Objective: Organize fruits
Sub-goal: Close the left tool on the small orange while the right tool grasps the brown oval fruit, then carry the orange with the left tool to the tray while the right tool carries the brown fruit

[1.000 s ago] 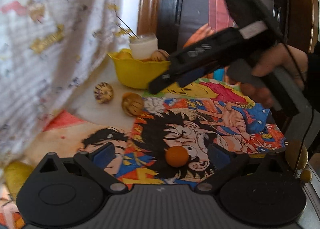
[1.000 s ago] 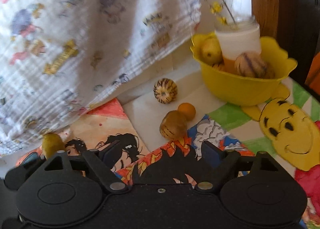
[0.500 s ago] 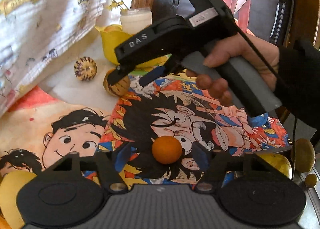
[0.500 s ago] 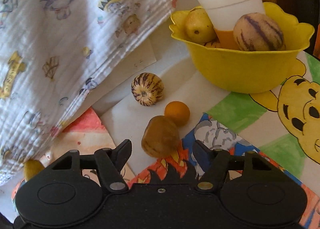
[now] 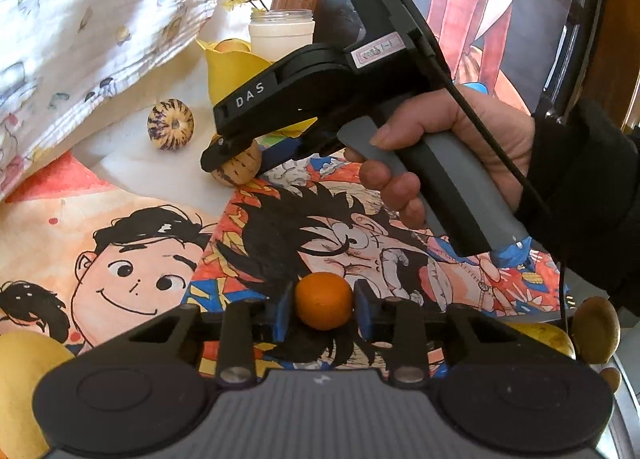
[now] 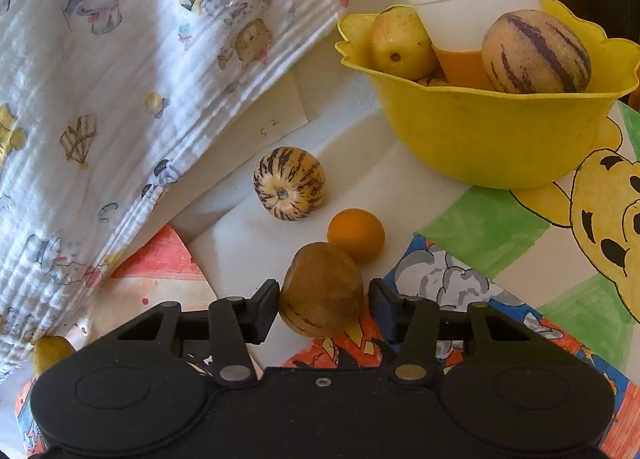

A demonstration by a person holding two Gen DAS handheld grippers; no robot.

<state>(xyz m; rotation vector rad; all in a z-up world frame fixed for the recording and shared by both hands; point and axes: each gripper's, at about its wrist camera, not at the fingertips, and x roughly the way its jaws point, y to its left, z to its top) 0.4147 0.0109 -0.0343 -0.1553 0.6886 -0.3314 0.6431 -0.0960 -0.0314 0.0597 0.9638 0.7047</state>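
My left gripper (image 5: 323,309) is shut on a small orange fruit (image 5: 324,301) that rests on the cartoon-print table cover. My right gripper (image 6: 324,299) has its jaws around a brownish striped fruit (image 6: 322,289); the left pad touches it and a thin gap shows at the right pad. The same fruit shows in the left wrist view (image 5: 236,169) under the right gripper (image 5: 256,147). A second small orange fruit (image 6: 356,234) lies just behind it. A striped round fruit (image 6: 289,183) lies farther back. A yellow bowl (image 6: 492,135) holds a yellow fruit (image 6: 400,45) and a striped fruit (image 6: 536,53).
A white jar (image 6: 468,3) with an orange base stands in the bowl. A printed white cloth (image 6: 132,71) hangs at the left. Yellow fruit (image 5: 24,379) lies at the near left; brown fruits (image 5: 596,329) lie at the near right by the table's edge.
My left gripper has closed its jaws on the small orange fruit. My right gripper has moved forward and down, bringing its jaws around the brownish striped fruit.
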